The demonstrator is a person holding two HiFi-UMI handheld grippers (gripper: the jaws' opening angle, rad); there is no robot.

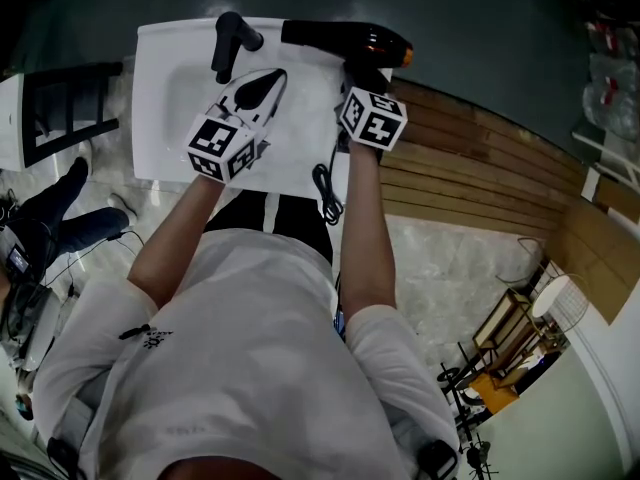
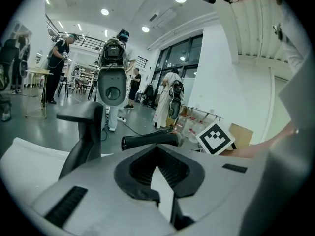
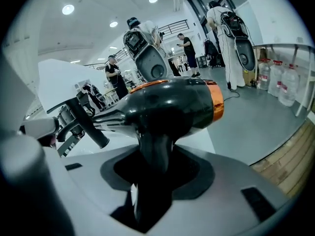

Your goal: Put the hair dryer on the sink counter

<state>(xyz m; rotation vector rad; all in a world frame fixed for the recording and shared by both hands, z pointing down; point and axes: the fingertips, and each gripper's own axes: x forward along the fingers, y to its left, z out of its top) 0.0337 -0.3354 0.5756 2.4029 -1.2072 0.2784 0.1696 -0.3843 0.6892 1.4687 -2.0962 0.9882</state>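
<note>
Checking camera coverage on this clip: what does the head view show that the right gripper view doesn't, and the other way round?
Head view only: the black cord looping down by the white sink counter's front edge, and the person's white shirt. Right gripper view only: the right tool's jaws clamped on the hair dryer's handle, plus ceiling lights. Both: the hair dryer with its orange ring, the black faucet and the counter.

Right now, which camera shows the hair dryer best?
The right gripper view: the hair dryer fills the middle, close up, black with an orange ring, its handle held by the right gripper. The head view shows it small, from above; the left gripper view shows just its barrel, farther off.
</note>
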